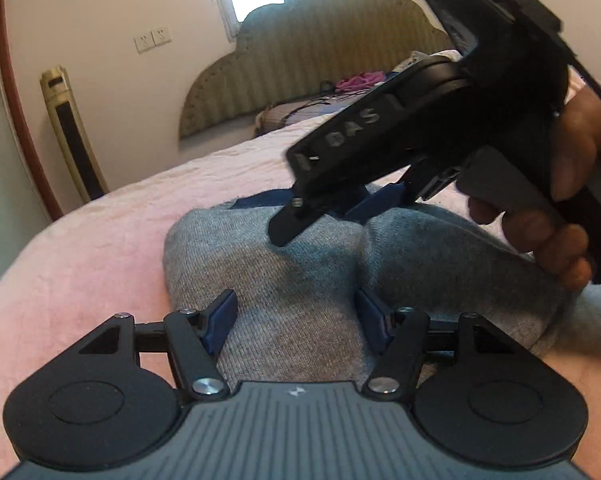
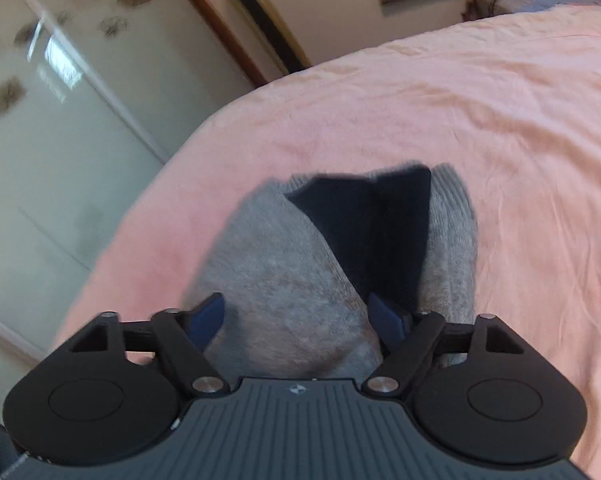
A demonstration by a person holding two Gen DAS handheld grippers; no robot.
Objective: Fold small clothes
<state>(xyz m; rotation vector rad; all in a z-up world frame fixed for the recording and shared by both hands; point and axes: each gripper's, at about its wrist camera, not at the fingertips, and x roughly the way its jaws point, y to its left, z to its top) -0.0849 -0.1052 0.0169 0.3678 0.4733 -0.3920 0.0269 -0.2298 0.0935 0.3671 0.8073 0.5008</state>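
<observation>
Grey socks (image 2: 284, 280) on pink bedspread (image 2: 500, 120), padded headboard (image 1: 312, 64) behind.

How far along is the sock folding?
Done: the grey socks lie together on the pink bed, navy ends side by side. In hand: both grippers, left and right, sit over them, jaws open, gripping nothing. Left: no fold shows yet.

A pink bedspread (image 1: 100, 236) covers the bed, with a scalloped padded headboard (image 1: 320, 60) behind it. A tall gold tower fan (image 1: 72, 136) stands by the wall, beside frosted sliding doors (image 2: 60, 128).
</observation>
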